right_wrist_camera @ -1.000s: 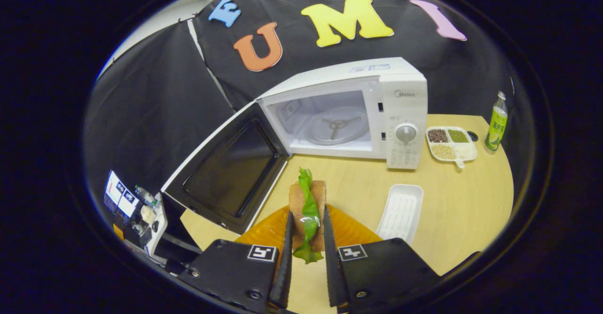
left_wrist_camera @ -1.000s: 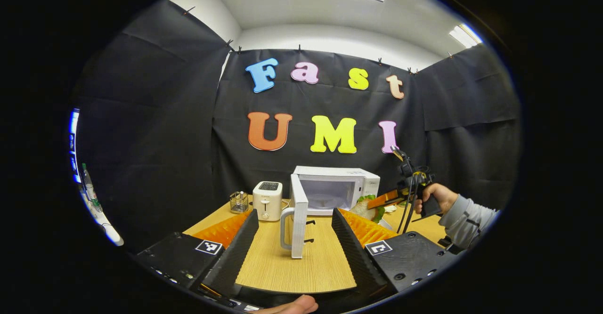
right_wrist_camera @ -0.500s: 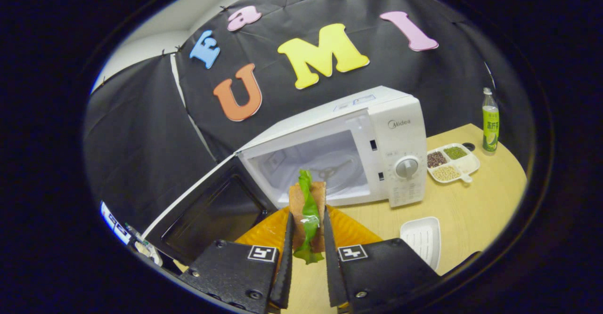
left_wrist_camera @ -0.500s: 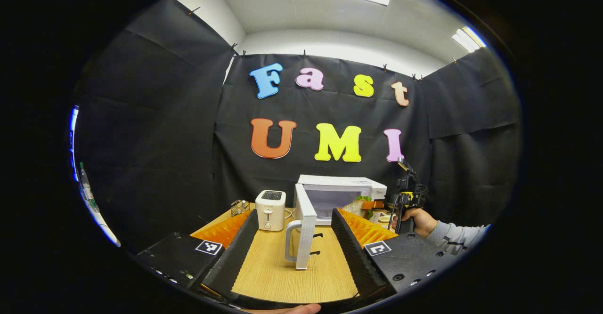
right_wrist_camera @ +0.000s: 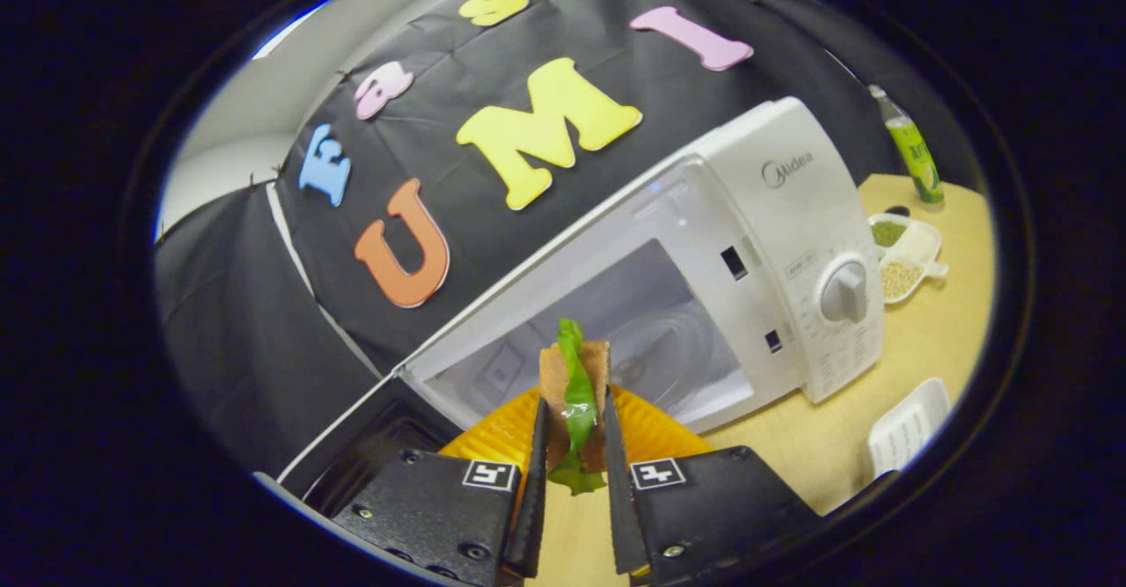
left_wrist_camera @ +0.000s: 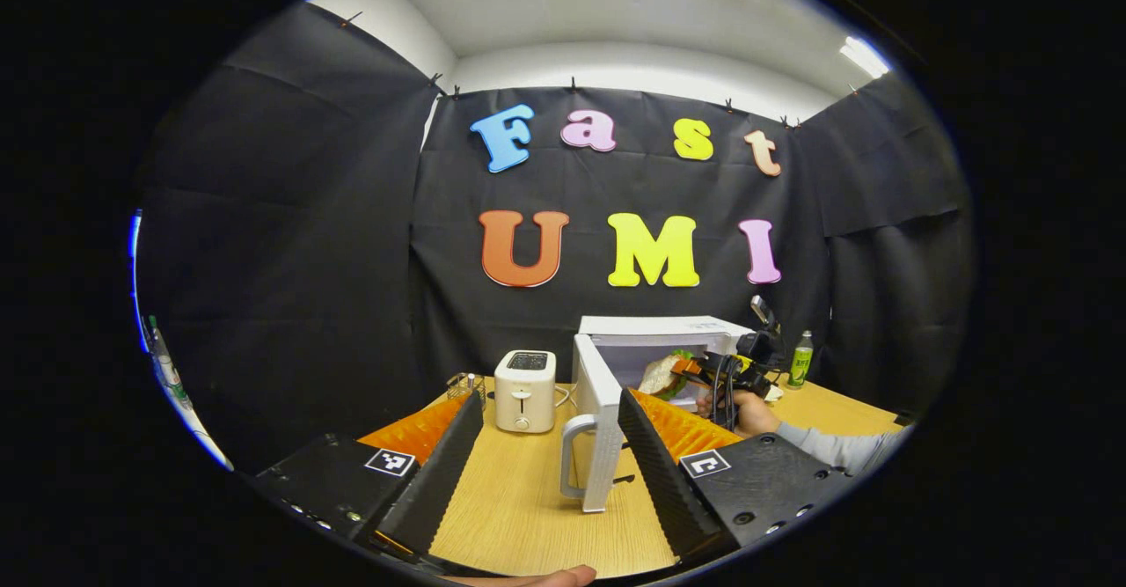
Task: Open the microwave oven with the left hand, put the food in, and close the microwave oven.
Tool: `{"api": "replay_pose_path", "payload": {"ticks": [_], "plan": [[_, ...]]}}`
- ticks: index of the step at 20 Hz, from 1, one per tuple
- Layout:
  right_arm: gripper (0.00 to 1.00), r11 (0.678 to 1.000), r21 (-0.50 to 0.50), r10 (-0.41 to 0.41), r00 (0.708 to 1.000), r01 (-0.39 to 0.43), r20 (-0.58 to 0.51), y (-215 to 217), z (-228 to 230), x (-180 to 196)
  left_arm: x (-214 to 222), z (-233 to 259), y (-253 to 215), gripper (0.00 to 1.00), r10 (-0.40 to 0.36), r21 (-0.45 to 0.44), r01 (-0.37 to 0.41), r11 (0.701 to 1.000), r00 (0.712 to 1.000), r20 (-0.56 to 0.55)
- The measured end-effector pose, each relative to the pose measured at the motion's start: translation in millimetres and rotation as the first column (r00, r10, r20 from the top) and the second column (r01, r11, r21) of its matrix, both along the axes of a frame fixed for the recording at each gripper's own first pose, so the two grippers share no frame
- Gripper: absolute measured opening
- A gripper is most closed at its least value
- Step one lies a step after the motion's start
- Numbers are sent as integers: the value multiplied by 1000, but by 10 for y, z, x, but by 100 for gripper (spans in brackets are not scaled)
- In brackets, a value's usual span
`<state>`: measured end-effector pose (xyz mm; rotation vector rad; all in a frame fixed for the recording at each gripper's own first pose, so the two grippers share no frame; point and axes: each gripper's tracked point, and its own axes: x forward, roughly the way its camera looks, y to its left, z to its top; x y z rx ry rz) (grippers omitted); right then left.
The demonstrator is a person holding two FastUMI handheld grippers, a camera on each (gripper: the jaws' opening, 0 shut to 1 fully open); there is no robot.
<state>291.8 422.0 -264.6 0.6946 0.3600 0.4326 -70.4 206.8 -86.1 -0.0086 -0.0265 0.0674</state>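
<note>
The white microwave [right_wrist_camera: 792, 217] stands with its door [right_wrist_camera: 369, 433] swung wide and its cavity [right_wrist_camera: 651, 341] bare. My right gripper [right_wrist_camera: 574, 400] is shut on a sandwich [right_wrist_camera: 576, 376] of brown bread and green lettuce, held on edge just in front of the cavity's mouth. In the left gripper view the same sandwich [left_wrist_camera: 664, 374] sits at the microwave [left_wrist_camera: 655, 330] opening, with the holding hand [left_wrist_camera: 748, 407] behind it. My left gripper [left_wrist_camera: 550, 398] is open, nothing touching its fingers. The door's edge and handle [left_wrist_camera: 585, 451] stand farther off, close to the right finger.
A white toaster [left_wrist_camera: 525, 378] and a small wire holder [left_wrist_camera: 459, 386] stand left of the microwave. To its right are a divided dish of beans [right_wrist_camera: 906, 253], a green bottle [right_wrist_camera: 910, 151] and a white tray [right_wrist_camera: 910, 424] on the wooden table [left_wrist_camera: 519, 508].
My right gripper has carried the sandwich up and forward to the microwave's opening and has tilted. The left gripper stays open; the door edge has drifted rightward in its view.
</note>
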Motion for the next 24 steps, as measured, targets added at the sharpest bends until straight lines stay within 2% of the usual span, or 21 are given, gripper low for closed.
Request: {"api": "replay_pose_path", "payload": {"ticks": [2,4,7,10,11,12,13,14,15,16,17,18,19,20,21,22,23,24], "plan": [[34,986,139,-86,996,90,-38,19,-52,258,48,0,53,93,3,-26,-3,1000,1000,3],[34,956,228,-162,980,184,-114,0,-242,510,67,-50,142,93,13,-35,-13,999,1000,-1],[34,910,311,-227,957,275,-181,1,-467,719,166,-142,230,93,26,-17,-27,1000,999,-29],[34,896,296,-283,940,330,-193,121,-579,722,189,-216,254,93,31,-3,-31,1000,998,-50],[34,900,274,-294,937,338,-191,187,-611,726,187,-228,264,93,29,-2,-29,1000,998,-52],[26,911,242,-296,938,334,-180,230,-644,721,188,-238,260,93,25,-2,-26,1000,998,-55],[27,924,205,-294,942,323,-159,250,-683,713,183,-254,250,93,22,-3,-22,1000,998,-55],[36,934,165,-296,946,316,-133,253,-701,711,179,-259,235,93,15,-5,-15,1000,998,-53],[37,941,131,-300,948,312,-105,243,-689,711,181,-282,218,93,8,-7,-9,1000,998,-56],[29,943,87,-314,946,320,-81,235,-664,709,191,-310,206,93,4,-7,-5,1000,998,-65],[40,943,33,-330,942,332,-60,224,-634,724,189,-336,239,93,8,-5,-8,1000,997,-73],[29,939,-41,-343,938,342,-46,202,-660,717,179,-346,265,93,15,-1,-15,1000,997,-74],[38,928,-129,-356,934,350,-28,167,-704,727,154,-346,284,93,22,6,-21,1000,997,-75],[55,912,-214,-359,933,350,-4,149,-747,729,139,-363,315,93,30,11,-29,1000,996,-78],[55,890,-299,-355,935,345,21,147,-786,747,125,-374,330,93,34,13,-33,999,996,-80],[76,861,-387,-345,938,331,34,139,-829,731,99,-378,332,93,37,11,-36,999,996,-82],[84,835,-459,-323,946,304,40,142,-906,727,85,-400,354,93,39,7,-38,999,995,-87],[94,823,-490,-301,952,287,53,136,-901,703,79,-434,377,93,42,4,-42,999,995,-92]]}}
